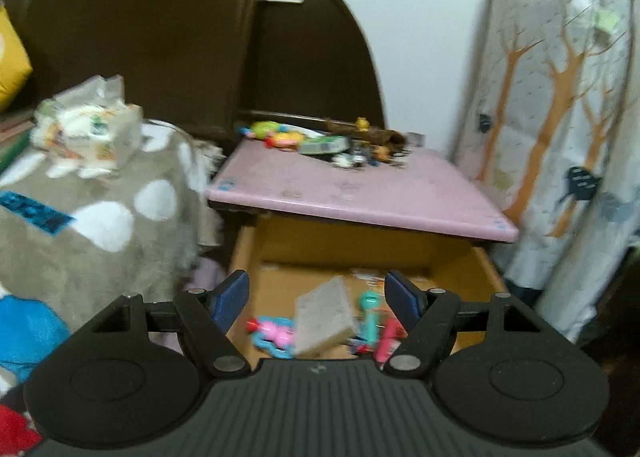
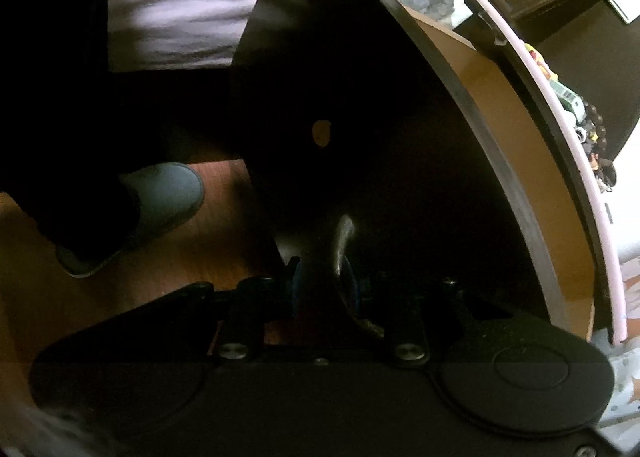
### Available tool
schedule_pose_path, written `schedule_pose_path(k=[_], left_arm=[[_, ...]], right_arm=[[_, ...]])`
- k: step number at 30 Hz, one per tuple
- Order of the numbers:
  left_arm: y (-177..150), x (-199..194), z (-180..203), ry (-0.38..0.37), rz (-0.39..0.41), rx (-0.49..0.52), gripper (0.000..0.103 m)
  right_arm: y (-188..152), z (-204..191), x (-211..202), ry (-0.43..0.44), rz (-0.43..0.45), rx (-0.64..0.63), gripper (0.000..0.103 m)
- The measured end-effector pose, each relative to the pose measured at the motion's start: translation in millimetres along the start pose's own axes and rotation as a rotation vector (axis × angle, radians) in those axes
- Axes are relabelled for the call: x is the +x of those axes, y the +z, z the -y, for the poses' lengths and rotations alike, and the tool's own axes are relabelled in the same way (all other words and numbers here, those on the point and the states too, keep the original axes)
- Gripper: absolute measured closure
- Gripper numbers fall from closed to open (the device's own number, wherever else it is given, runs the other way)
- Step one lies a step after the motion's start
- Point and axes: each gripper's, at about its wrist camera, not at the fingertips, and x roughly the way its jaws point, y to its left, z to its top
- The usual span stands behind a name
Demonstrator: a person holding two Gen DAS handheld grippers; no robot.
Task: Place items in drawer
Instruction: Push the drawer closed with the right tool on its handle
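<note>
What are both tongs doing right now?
Left tongs: open, empty, above the open drawer.
Right tongs: closed on the drawer handle.

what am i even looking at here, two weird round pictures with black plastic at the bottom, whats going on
These are two hand-held grippers, each with a fisheye camera looking along its two fingers; the black plastic is the gripper body.

The left wrist view shows the left gripper, open and empty, above an open tan wooden drawer. Inside lie a flat grey rectangular box, a pink and blue plastic toy and a teal plastic toy. Above it is a pink tabletop with small colourful toys along its back edge.

The right wrist view is dark: the right gripper is closed on the curved metal drawer handle on the dark brown drawer front. A grey slipper stands on the floor.
</note>
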Motion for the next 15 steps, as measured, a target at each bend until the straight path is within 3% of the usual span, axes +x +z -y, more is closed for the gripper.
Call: schedule_pose_path(k=[3,5,9,15], left_arm=[[3,-5,-7,-0.060,-0.020,-0.038,0.029],[2,-5,-10,-0.092,-0.051,-0.045,0.029],[-6,-7,-11,-0.107,-0.110,0.024,0.029],[-10,-9,-25,-0.142,-0.076,-0.050,0.029]], right_arm=[[4,-2,1,-0.023,-0.032,-0.022,0.085],[6,-2,1,-0.038,-0.048,-0.033,0.093],[7,-4,1,-0.064,-0.067,-0.074,0.098],[10,-2,-1,-0.083,-0.071,-0.065,0.101]])
